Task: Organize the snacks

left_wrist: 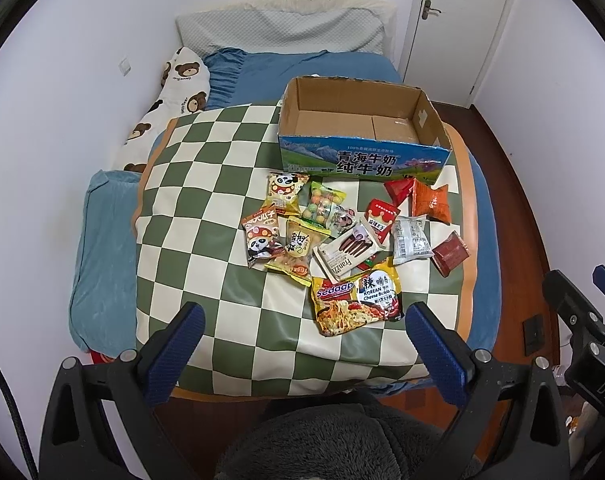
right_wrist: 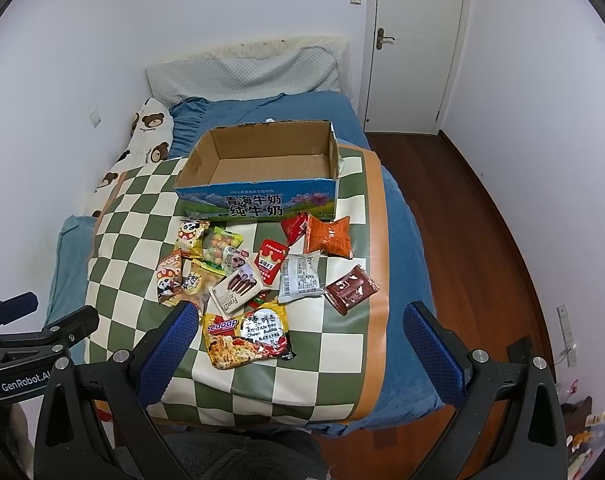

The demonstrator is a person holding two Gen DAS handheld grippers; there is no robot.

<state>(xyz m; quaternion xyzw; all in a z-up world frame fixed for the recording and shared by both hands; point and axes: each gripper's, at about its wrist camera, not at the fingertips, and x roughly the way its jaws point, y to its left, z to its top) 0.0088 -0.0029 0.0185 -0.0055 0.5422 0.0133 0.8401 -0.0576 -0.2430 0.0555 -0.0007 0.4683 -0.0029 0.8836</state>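
Small bedroom with white walls (right_wrist: 242, 8), a closed white door (right_wrist: 416, 44) far ahead to the right, dark wooden floor (right_wrist: 482, 220) along the right, and a blue-sheeted bed (left_wrist: 302, 66) ahead carrying a green-and-white checkered mat (left_wrist: 206, 184), a grey pillow (left_wrist: 278, 30) and a bear-print cushion (left_wrist: 182, 84)

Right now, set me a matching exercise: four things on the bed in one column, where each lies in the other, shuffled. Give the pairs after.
Things:
1. Sedaap noodle packet
2. cardboard box
3. dark red sachet
4. panda snack bags

Places:
A. farthest back on the checkered mat, open and with nothing inside
B. right edge of the snack pile, alone
C. left edge of the snack pile
D. nearest the open left gripper and right gripper

Pairs: 1-D, 2-A, 3-B, 4-C
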